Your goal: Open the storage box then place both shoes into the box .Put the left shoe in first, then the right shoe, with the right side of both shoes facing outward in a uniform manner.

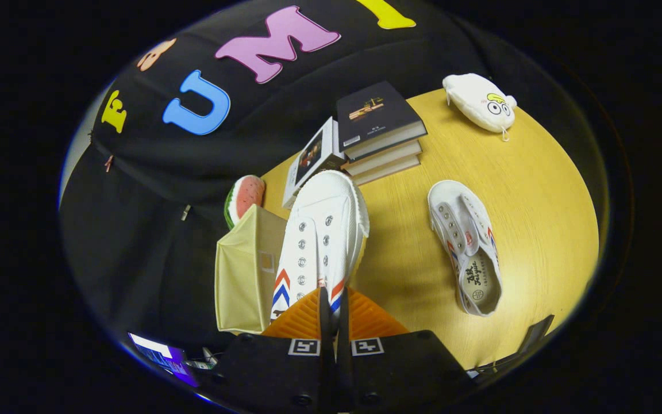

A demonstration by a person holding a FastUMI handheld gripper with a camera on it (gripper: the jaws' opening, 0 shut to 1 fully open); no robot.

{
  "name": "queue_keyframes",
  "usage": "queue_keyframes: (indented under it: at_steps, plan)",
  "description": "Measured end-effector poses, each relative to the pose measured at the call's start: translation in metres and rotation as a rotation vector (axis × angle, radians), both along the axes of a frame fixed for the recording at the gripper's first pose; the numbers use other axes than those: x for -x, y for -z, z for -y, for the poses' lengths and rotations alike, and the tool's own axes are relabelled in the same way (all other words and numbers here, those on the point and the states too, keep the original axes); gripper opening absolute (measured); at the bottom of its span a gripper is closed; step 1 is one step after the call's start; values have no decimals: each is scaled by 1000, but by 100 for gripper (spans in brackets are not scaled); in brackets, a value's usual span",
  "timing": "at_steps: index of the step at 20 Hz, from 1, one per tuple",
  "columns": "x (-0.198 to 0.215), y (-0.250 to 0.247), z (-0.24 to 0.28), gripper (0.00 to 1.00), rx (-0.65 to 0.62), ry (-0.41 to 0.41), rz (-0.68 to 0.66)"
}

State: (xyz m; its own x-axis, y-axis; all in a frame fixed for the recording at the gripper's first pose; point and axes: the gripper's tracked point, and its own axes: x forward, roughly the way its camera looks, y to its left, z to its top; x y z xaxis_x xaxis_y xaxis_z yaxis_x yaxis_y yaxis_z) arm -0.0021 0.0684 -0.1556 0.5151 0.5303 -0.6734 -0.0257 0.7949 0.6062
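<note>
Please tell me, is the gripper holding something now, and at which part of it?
Yes. The hand-held gripper is shut on a white shoe, pinching its heel end.

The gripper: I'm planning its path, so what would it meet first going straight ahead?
The gripper, fingers shut on the white shoe, points past its toe at the stacked books; depth is unclear.

Wood-grain tabletop (pixel 538 190) w/ black cloth wall (pixel 135 230) behind, evenly lit.

Hand-held gripper (pixel 334 313) seemingly clamped on lifted white shoe (pixel 322 230)
</note>
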Motion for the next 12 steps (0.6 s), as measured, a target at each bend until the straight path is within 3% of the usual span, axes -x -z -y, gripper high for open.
queue_keyframes:
  at_steps: [6, 12]
  plan:
    - [-5, -70, -65, 5, -66, -92, 71]
    - [-2, -65, -174, 5, -94, -230, 24]
